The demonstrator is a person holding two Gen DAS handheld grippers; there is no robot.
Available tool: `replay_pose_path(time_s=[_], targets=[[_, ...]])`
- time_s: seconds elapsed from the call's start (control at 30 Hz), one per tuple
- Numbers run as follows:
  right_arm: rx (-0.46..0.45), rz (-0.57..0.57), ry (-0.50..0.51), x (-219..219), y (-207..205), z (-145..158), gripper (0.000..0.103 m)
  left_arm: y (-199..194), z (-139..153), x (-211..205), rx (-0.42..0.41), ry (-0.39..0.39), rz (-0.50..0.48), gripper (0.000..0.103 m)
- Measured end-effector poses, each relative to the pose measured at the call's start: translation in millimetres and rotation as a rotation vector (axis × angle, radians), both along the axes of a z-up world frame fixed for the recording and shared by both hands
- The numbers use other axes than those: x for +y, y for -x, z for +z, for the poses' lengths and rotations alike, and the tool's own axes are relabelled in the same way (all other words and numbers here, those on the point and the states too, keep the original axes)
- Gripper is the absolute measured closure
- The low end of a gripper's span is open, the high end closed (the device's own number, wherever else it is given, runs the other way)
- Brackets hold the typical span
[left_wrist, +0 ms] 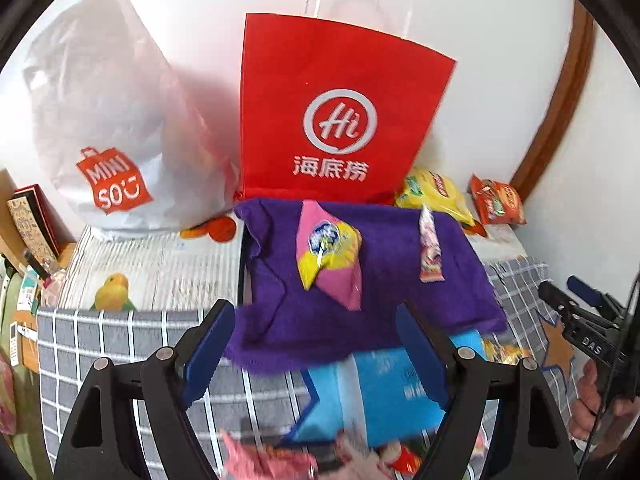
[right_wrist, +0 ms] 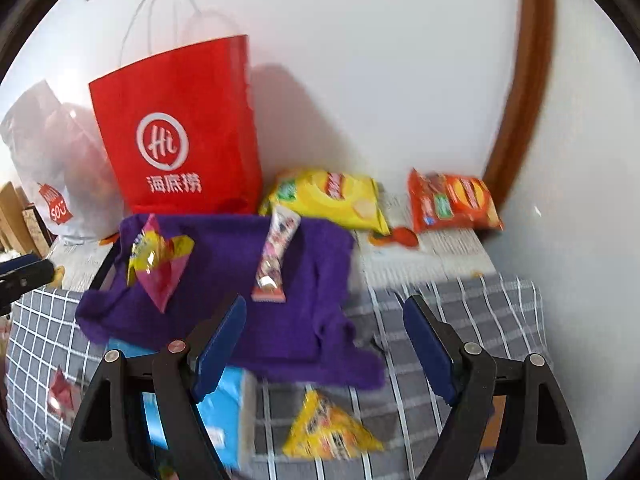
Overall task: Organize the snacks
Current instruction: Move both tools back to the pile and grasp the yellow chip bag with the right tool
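Your left gripper [left_wrist: 316, 344] and right gripper [right_wrist: 324, 344]: jaws apart, nothing held. Fuzzy purple cloth [left_wrist: 360, 292]: lies at twelve o'clock of both. On it: pink-and-yellow foil snack packet [left_wrist: 330, 252], slim pink striped candy stick [left_wrist: 430, 252]. Yellow triangular snack pouch [right_wrist: 328, 428]: on the grey checked cover [right_wrist: 460, 300], six o'clock of the cloth.

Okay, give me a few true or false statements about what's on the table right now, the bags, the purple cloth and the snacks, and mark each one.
1. The red paper bag stands upright by the wall. True.
2. Two snack packets lie on the purple cloth. True.
3. The yellow chip bag is inside the red paper bag. False: it lies on the table beside it.
4. The left gripper is shut on a snack. False: it is open and empty.
5. The white Miniso bag sits left of the red bag. True.
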State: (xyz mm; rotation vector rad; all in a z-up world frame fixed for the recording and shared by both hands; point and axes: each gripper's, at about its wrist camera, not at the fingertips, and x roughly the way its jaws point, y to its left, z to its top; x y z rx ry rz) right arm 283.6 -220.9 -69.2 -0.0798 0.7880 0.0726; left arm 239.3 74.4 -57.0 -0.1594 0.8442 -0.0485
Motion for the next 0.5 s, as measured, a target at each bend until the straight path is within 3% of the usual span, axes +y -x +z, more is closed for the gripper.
replay_pose_path(time_s=[0.17,0.33,0.5], targets=[[0.041,-0.021,-0.077,-28.0,26.3,-16.9,0.022,23.2,-10.1,1.3,0.035,-0.006,-0.007,0.021],[0.091,-0.063,-0.045,-41.4,40.4,-48.9,0.026,46.0,-29.9,11.9,0.059,0.044,0.02,0.023],[0.104,-0.043,-0.071,-39.1,45.7,-78.9,0.026,72.6,-41.7,19.4,0.042,0.04,0.048,0.022]])
